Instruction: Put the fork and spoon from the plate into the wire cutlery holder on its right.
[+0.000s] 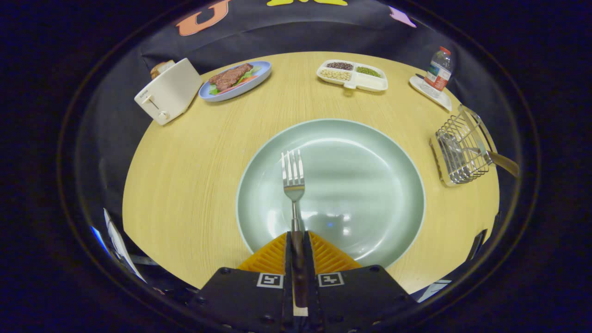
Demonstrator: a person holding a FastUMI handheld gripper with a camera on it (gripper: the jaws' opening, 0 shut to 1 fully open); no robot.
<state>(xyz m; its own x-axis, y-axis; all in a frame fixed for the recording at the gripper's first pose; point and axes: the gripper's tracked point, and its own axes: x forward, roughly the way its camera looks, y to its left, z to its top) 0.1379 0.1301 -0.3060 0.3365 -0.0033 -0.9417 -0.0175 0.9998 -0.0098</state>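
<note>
My gripper point(296, 237) is shut on the handle of a metal fork point(293, 178). The fork points straight ahead, its tines over the left half of a pale green plate point(370, 152). Both fingers press on the dark handle. The wire cutlery holder point(458, 150) stands on the wooden table to the right of the plate. A spoon point(497, 159) lies in the holder, its handle sticking out to the right. I cannot tell whether the fork touches the plate or hangs just above it.
Beyond the plate, a white toaster point(169, 92) stands at the far left, beside a blue dish with meat and greens point(236, 79). A divided tray of beans point(352, 75) and a water bottle point(438, 70) on a small white tray sit at the far right.
</note>
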